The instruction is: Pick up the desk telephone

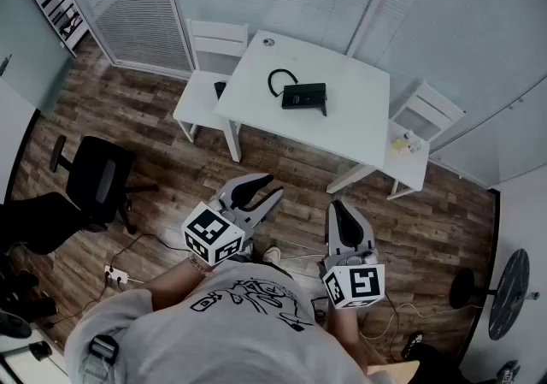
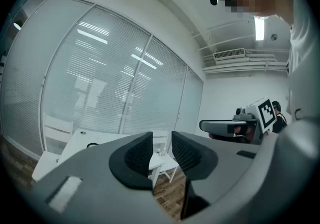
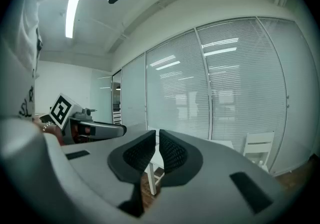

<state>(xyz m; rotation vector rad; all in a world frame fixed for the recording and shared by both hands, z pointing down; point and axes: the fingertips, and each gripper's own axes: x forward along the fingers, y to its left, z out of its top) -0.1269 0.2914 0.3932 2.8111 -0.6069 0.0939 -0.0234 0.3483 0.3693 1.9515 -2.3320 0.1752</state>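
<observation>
The black desk telephone (image 1: 305, 98) lies on the white table (image 1: 350, 121) across the room, with its curled black cord (image 1: 280, 79) looping off to the left. Both grippers are held near my body, far short of the table. My left gripper (image 1: 269, 187) points toward the table, shut with nothing between its fingers. Its jaws (image 2: 161, 140) frame the white side table in the left gripper view. My right gripper (image 1: 338, 206) is also shut and empty. In the right gripper view (image 3: 157, 138) its pads meet in front of a white table leg.
A white chair (image 1: 214, 40) stands at the table's left end. A small white side table (image 1: 410, 147) with little items is at its right. A black office chair (image 1: 98, 177) stands left. Cables and a power strip (image 1: 115, 274) lie on the wood floor. A floor fan (image 1: 511, 292) stands right.
</observation>
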